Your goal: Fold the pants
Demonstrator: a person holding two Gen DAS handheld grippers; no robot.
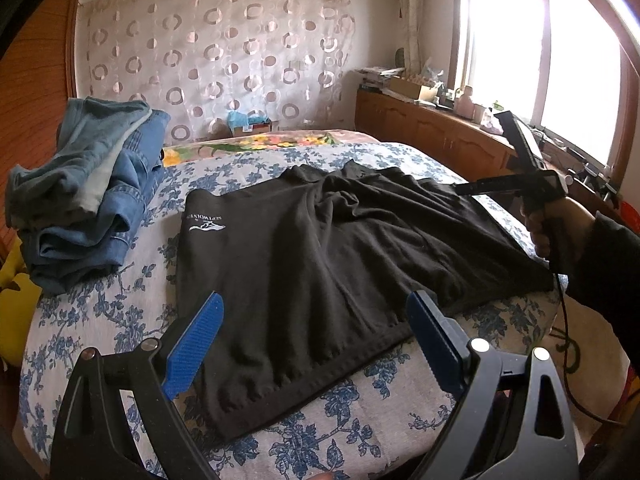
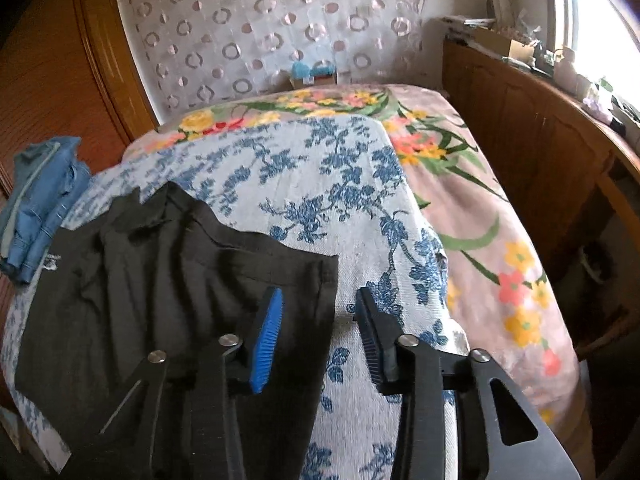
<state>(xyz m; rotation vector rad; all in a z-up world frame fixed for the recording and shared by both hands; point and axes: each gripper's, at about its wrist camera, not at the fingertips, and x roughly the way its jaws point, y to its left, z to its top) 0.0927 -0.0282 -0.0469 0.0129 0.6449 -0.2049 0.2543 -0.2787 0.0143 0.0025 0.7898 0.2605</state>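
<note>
Black pants point(image 1: 320, 232) with a small white logo lie spread flat on the blue-flowered bed cover point(image 1: 360, 412). My left gripper point(image 1: 316, 298) hovers over their near hem, open wide, with nothing between its blue pads point(image 1: 192, 344). In the right wrist view the pants point(image 2: 160, 280) fill the lower left. My right gripper point(image 2: 319, 294) is partly open above their right edge: its left finger is over the black cloth and its right finger over the bed cover point(image 2: 360, 208). Nothing is pinched. A hand point(image 1: 548, 232) holds that gripper at the pants' right side.
A pile of blue jeans point(image 1: 92, 196) sits at the bed's left, also seen as jeans point(image 2: 40, 208). A pink flowered blanket point(image 2: 480, 220) covers the bed's far and right side. A wooden cabinet point(image 1: 440, 128) with clutter runs under the window. A cable point(image 1: 568, 360) hangs on the right.
</note>
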